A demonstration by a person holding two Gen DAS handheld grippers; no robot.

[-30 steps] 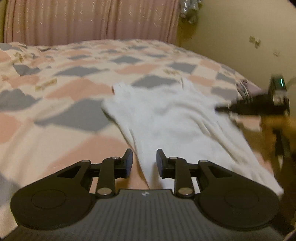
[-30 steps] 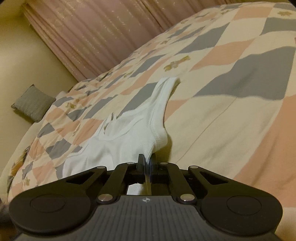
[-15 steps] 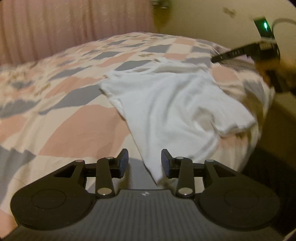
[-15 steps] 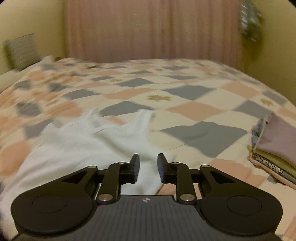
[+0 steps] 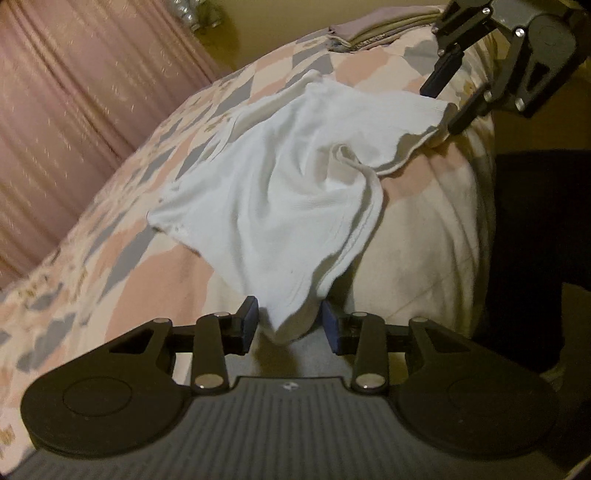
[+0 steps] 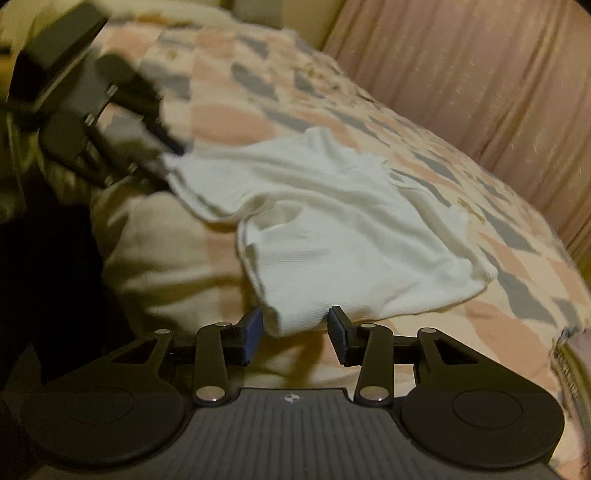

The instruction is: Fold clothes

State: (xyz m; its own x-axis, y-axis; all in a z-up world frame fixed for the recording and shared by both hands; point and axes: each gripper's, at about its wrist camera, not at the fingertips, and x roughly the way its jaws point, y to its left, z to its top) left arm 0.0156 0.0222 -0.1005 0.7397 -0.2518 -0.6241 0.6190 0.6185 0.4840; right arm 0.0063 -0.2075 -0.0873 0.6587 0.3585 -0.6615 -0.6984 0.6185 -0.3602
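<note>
Left gripper [image 5: 289, 326]: jaws stand apart, one pad on each side of a hanging corner of the shirt [image 5: 280, 206]. The corner sits in the gap; no pad presses on it, so nothing is clamped.

Right gripper [image 6: 295, 328]: jaws likewise apart, straddling the shirt's other near corner. In the left view this gripper [image 5: 445, 107] shows at the shirt's far end, fingers spread about the hem. No grip there either.

Shirt: a white ribbed garment, lying across the edge of the bed [image 5: 155, 280]. Its near hem droops over the bed's side; the rest spreads away from the hem, up onto the quilt. It is rumpled, with a loose fold and a gap at mid-hem between the two grippers. Strap ends lie at the far side from the hem, blurred. It is not in a finished fold.

Beyond the shirt: a stack [image 5: 384, 27] of folded cloth lies on the bed past the shirt's right-hand end. A curtain [image 5: 74, 92] hangs behind the bed.

Step in hand, by judgement: both grippers are set at the two hem corners, which fits either taking hold or having just let go. The pictures do not settle which.

If a hold is meant, both jaws must close squarely on both layers, since the drooping corners are thin and may slip.
</note>
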